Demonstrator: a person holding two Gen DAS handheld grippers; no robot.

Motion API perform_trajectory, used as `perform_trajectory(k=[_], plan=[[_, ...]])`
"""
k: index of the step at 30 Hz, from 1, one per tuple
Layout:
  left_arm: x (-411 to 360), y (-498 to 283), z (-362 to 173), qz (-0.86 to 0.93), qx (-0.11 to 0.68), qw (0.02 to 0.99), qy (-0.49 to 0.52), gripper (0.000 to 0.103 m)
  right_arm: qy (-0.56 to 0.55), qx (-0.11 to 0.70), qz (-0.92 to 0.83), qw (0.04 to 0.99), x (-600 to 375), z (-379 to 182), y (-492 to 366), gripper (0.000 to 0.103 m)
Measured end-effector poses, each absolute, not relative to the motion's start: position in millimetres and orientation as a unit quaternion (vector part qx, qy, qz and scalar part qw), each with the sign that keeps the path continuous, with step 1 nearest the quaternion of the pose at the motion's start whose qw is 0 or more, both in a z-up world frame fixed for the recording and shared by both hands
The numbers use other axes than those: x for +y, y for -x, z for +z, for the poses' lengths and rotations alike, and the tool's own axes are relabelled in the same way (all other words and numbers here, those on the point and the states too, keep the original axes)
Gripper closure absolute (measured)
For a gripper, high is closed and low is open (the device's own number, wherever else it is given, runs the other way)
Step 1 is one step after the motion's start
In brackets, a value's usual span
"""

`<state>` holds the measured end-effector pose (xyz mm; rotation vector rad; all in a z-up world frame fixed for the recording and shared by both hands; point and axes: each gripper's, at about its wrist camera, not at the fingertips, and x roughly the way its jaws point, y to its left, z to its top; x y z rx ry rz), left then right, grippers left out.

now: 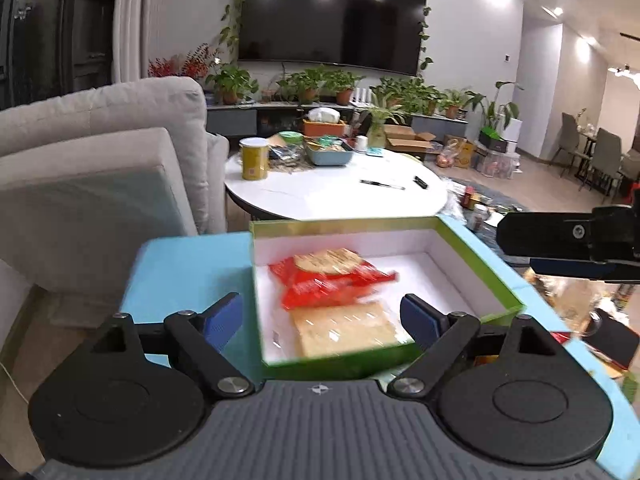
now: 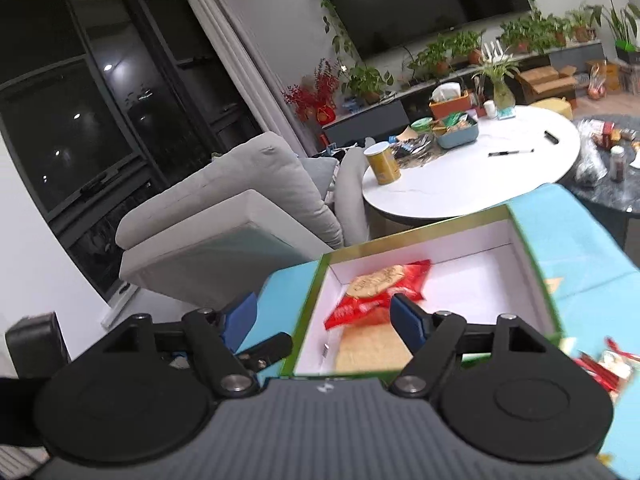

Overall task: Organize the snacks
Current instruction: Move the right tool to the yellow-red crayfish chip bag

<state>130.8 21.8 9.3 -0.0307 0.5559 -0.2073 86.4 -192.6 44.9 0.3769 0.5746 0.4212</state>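
Observation:
An open green box [image 1: 478, 272] with a white inside sits on a light blue surface [image 1: 188, 268]. In it lie a red snack packet [image 1: 324, 280] and a pale clear-wrapped cracker pack [image 1: 344, 330]. My left gripper [image 1: 322, 316] is open and empty, its blue fingers straddling the box's near left corner. My right gripper [image 2: 324, 318] is open and empty over the same box [image 2: 532, 276], above the red packet [image 2: 380, 300] and cracker pack [image 2: 372, 350]. The right gripper also shows at the right edge of the left wrist view [image 1: 568, 240].
A grey sofa [image 1: 100, 160] stands to the left. Behind the box is a round white table [image 1: 340, 192] with a yellow can [image 1: 253, 159], a blue tray of snacks [image 1: 328, 152] and a pen [image 1: 382, 185]. More snack packets [image 2: 604, 364] lie to the right.

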Motion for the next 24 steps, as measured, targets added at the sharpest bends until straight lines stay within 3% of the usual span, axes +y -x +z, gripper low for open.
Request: perform_trajectory(k=[12,24], plan=[[-28.3,-78.2,-6.3,-0.177,0.286,0.942,0.004,0.019,-0.187,0.279,0.171,0.926,-243.8,21.9,-39.1,0.04],[-66.3,-57.4,-58.9,-0.228,0.364,0.903,-0.025,0.019,-0.178,0.313,0.134,0.923,-272.5,-24.5,-58.5,0.04]])
